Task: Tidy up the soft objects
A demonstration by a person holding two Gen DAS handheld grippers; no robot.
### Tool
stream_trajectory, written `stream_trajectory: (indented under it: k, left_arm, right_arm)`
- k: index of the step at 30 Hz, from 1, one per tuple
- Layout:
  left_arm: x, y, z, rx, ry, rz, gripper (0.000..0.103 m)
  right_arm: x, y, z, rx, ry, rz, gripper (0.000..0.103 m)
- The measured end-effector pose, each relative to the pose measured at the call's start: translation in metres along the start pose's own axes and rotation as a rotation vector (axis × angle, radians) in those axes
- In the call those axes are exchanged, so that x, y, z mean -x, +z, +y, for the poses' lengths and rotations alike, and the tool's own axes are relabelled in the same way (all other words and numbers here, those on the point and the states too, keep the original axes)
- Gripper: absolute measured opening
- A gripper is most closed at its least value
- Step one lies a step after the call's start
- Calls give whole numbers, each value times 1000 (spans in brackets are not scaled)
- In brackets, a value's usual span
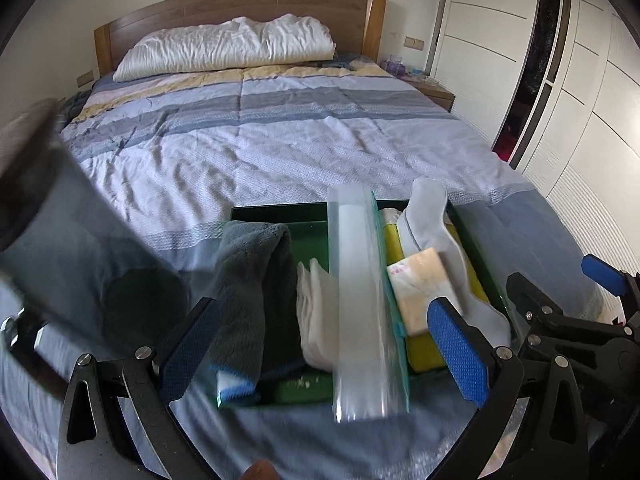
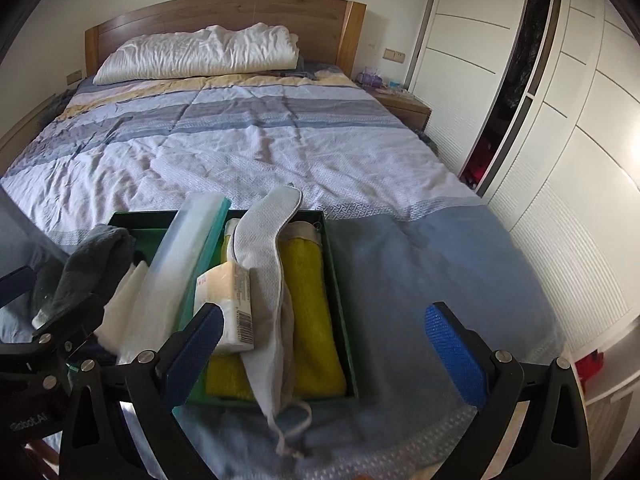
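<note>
A green tray (image 1: 272,212) (image 2: 339,300) sits on the bed near its foot. Its left part holds a grey towel (image 1: 252,288) (image 2: 92,264) and a folded white cloth (image 1: 316,312) (image 2: 124,300). A clear plastic bag (image 1: 360,300) (image 2: 172,256) lies along the middle. On the right, a yellow towel (image 1: 424,356) (image 2: 312,304) lies under a tissue pack (image 1: 420,288) (image 2: 232,300) and a white mesh pouch (image 1: 432,232) (image 2: 264,280), whose drawstring end hangs over the front wall. My left gripper (image 1: 322,350) (image 2: 44,300) is open above the tray's front. My right gripper (image 2: 326,354) (image 1: 560,284) is open and empty beside it.
The striped quilt (image 1: 280,140) covers the bed, with a white pillow (image 1: 228,48) at the wooden headboard. A nightstand (image 1: 432,92) and white wardrobe doors (image 2: 560,160) stand on the right. A blurred grey shape (image 1: 60,220) sits close to the left wrist lens.
</note>
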State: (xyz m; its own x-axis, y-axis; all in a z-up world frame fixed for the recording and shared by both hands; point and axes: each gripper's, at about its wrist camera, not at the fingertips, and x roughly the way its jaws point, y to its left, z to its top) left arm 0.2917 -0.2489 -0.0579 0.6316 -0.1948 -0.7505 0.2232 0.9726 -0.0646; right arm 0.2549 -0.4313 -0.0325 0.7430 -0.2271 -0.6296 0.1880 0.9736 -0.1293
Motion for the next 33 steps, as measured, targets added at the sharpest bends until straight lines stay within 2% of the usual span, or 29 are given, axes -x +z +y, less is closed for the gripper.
stream_trajectory:
  k: [12,19,26,33]
  left_arm:
    - [35,0,19,23,41,-27,102]
    - [55,-7,29,36,30,-49,102]
    - [81,-26,36,34,5,-74,102]
    - [112,-58,54,42,-4,-75,102]
  right_arm:
    - [54,1,2,-11,-10,-23,103]
    - [70,-6,11,7,11,-45,103]
    - [96,-25,19,20,20,-72,103]
    - [134,-62,32,41,46,-77,103]
